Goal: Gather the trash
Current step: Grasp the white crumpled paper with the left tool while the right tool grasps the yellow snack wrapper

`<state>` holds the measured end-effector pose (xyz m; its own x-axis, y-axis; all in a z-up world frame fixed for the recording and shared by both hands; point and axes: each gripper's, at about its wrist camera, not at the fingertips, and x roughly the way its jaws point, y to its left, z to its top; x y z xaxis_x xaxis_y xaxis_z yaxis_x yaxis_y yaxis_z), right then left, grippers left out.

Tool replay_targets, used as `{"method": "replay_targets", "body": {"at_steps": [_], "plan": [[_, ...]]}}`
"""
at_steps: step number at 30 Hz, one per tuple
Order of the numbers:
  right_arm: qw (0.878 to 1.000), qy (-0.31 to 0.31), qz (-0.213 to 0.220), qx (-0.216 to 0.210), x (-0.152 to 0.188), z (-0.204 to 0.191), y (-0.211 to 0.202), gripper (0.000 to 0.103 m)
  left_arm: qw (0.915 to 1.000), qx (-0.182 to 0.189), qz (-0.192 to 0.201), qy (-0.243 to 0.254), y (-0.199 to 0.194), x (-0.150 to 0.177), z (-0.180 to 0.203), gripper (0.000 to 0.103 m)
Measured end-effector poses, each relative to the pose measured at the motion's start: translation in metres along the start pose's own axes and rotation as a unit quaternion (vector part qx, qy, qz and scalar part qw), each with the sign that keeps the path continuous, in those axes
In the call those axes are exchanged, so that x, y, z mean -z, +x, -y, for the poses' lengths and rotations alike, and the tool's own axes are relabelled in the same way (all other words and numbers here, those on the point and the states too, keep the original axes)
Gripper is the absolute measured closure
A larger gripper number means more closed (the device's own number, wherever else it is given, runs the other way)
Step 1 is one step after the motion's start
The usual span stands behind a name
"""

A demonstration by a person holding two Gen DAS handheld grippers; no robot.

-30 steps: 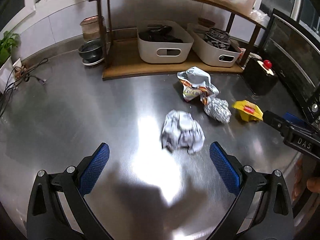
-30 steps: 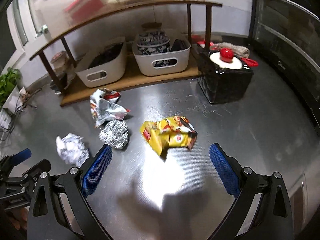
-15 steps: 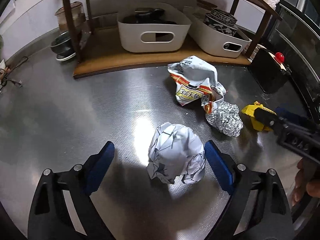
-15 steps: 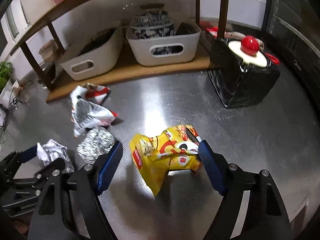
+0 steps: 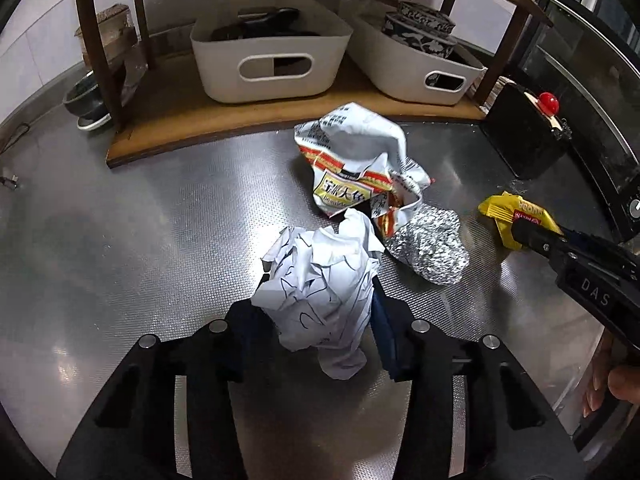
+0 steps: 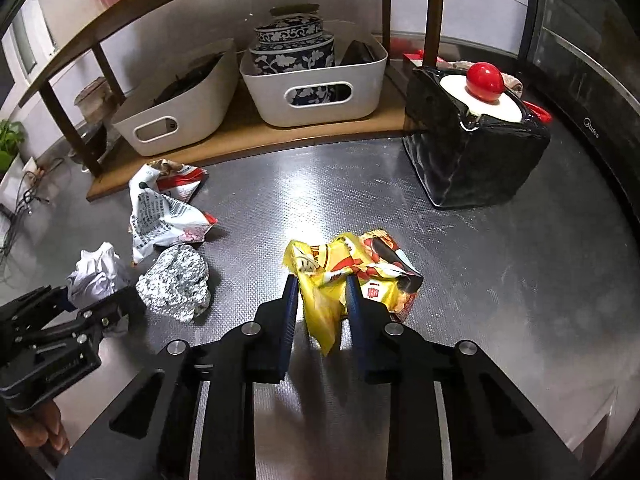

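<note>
A crumpled white paper ball [image 5: 320, 284] sits between the pads of my left gripper [image 5: 316, 312], whose jaws are closing and pressing its sides. My right gripper [image 6: 322, 304] is closing too, its pads squeezing a yellow snack wrapper [image 6: 348, 272]. Both pieces rest on the steel counter [image 5: 160, 220]. A foil ball [image 5: 430, 244] and a white-and-red snack bag [image 5: 356, 164] lie between the two grippers. In the right wrist view the paper ball [image 6: 98, 272], foil ball [image 6: 176, 280] and white bag [image 6: 164, 212] lie at the left.
A wooden shelf [image 5: 180, 120] at the back carries two white bins [image 5: 272, 64]. A black box with a red knob [image 6: 476, 136] stands at the right, an oven front [image 6: 592, 80] behind it. A person's fingers [image 5: 616, 384] show at the right edge.
Both grippers moved down and forward to their pieces and narrowed from wide open. The paper ball now sits squeezed between the left pads, the yellow wrapper between the right pads.
</note>
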<state>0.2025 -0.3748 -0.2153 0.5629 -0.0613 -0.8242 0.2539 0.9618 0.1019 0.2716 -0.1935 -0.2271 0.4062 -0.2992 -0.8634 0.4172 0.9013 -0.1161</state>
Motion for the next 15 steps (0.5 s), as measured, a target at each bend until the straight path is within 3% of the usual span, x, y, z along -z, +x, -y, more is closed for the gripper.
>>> {"method": "replay_targets", "body": {"at_steps": [7, 15], "plan": [[1.000, 0.008, 0.020, -0.021, 0.004, 0.000, -0.029, 0.080, 0.9995, -0.014, 0.023, 0.018, -0.033, 0.006, 0.003, 0.062], [0.998, -0.010, 0.044, -0.044, 0.021, -0.028, -0.080, 0.080, 0.9982, -0.027, 0.051, 0.014, -0.092, 0.030, -0.011, 0.061]]}}
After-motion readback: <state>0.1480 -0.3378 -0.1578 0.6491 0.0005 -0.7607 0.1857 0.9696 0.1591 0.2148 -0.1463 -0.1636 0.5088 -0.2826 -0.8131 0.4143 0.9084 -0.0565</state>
